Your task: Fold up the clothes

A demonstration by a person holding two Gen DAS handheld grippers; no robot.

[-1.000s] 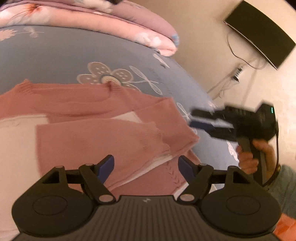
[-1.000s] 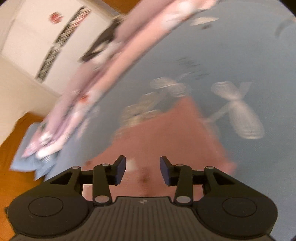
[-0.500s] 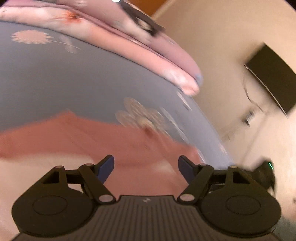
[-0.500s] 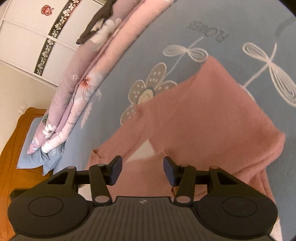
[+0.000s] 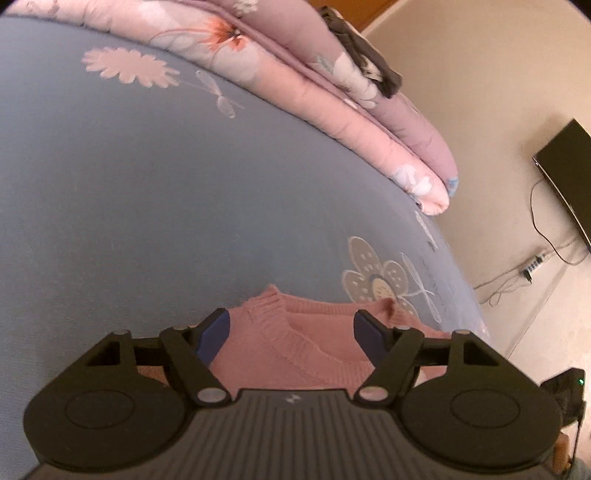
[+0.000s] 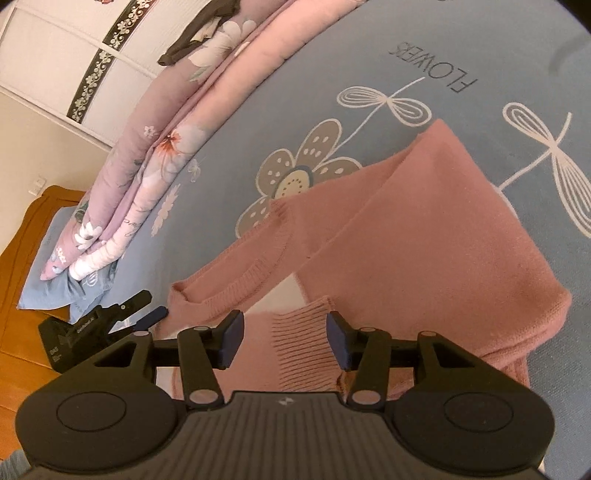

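A pink knitted sweater point(image 6: 424, 229) lies flat on the blue-grey flowered bed sheet point(image 5: 184, 203), its sleeves folded across the white front panel point(image 6: 282, 295). My right gripper point(image 6: 285, 339) hovers open over a ribbed sleeve cuff point(image 6: 303, 347), which lies between the pads without being pressed. My left gripper point(image 5: 291, 338) is open above the ribbed neckline point(image 5: 280, 332) at the sweater's point(image 5: 314, 369) left shoulder. The right wrist view shows the left gripper point(image 6: 147, 314) beside that shoulder. The right gripper's body point(image 5: 565, 391) shows only partly at the far right edge.
A folded pink and lilac floral quilt point(image 5: 351, 110) runs along the far side of the bed, with a dark garment point(image 6: 195, 33) on top. A wooden headboard point(image 6: 33, 229) and pillow point(image 6: 55, 280) stand at the left. A wall-mounted screen point(image 5: 569, 173) and cables are on the right.
My left gripper has swung left across the sweater, from the folded sleeves to the neckline. The right gripper's jaws have widened a little and its view has steadied over the cuff.
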